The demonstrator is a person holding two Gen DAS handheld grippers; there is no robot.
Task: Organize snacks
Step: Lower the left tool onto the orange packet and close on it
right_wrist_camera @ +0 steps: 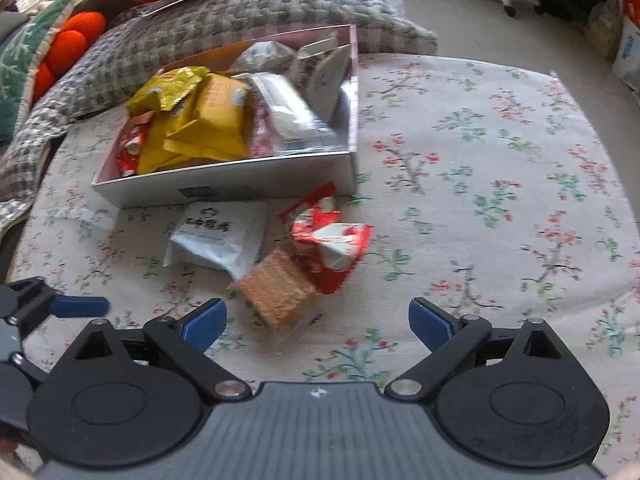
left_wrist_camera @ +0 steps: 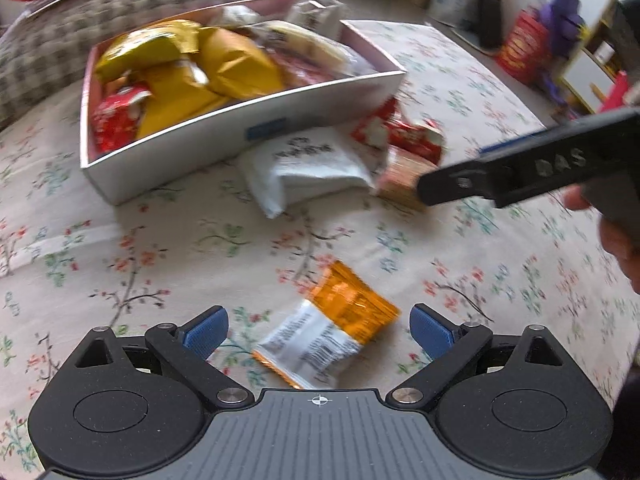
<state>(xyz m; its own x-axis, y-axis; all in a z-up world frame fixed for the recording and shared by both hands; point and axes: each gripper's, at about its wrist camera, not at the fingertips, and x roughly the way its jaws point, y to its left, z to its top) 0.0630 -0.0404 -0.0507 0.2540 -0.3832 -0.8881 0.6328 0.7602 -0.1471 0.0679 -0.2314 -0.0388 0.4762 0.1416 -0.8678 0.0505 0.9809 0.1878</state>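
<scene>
Our left gripper [left_wrist_camera: 318, 330] has its blue pads spread wide, nothing pinched, and the orange-and-white packet [left_wrist_camera: 328, 330] lies flat on the floral cloth [left_wrist_camera: 168, 264] right between them, untouched. Our right gripper [right_wrist_camera: 318, 322] is just as wide and just as empty; a clear-wrapped wafer biscuit [right_wrist_camera: 276, 290] sits just ahead of its left pad, not gripped. Leaning on that wafer we've got a crumpled red-and-white packet [right_wrist_camera: 332, 246], and beside it a white packet with dark print [right_wrist_camera: 218, 238], both close against the near wall of the white box [right_wrist_camera: 256, 182]. The box is already heaped: yellow packets [right_wrist_camera: 204, 120], a small red one [right_wrist_camera: 130, 150] in the left corner, pale wrappers [right_wrist_camera: 288, 114] toward the back. Behind the box lies a grey checked blanket [right_wrist_camera: 240, 12], with orange cushions [right_wrist_camera: 68, 44] beyond it. From the left camera, the right gripper's black finger [left_wrist_camera: 520, 172] reaches in over the wafer, a hand [left_wrist_camera: 616, 240] behind it.
</scene>
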